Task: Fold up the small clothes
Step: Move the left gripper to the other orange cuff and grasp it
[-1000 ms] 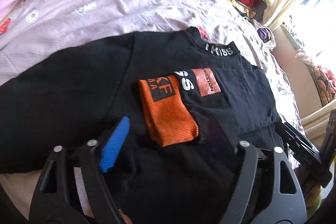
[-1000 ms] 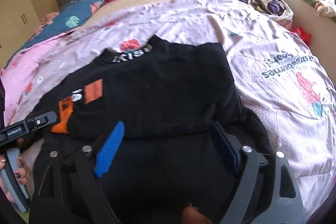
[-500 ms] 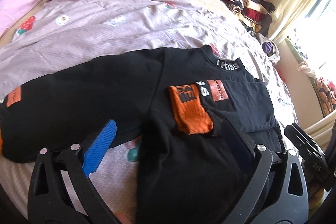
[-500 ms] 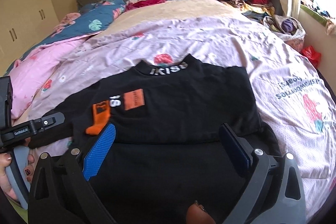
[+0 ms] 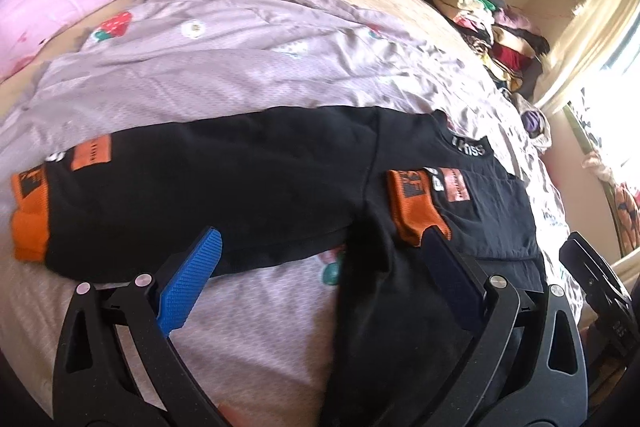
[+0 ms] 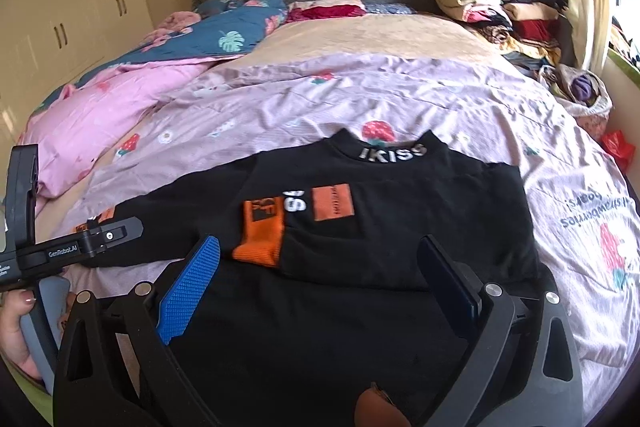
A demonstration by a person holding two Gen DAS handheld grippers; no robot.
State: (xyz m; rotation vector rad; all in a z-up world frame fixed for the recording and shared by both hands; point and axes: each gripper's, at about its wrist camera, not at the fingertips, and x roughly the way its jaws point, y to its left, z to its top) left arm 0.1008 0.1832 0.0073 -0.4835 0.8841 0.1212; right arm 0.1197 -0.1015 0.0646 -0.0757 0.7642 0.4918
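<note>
Black sweatshirt (image 6: 400,211) flat on bed (image 6: 280,99) (one sleeve folded across chest); left hand-held gripper (image 5: 320,267) and right hand-held gripper (image 6: 320,267) above hem, both spread wide, gripping nothing.

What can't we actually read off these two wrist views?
- Black top: hem hidden behind the right tool, right wrist view.
- Orange patch: print too small to read, both views.
- Far sleeve cuff: blurred, near the left edge, left wrist view.
- Clothes pile: items too small to tell apart.
- Left tool: open, touching nothing visible.

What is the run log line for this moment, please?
left gripper: open | right gripper: open | black sweater: one sleeve folded, other spread
</note>
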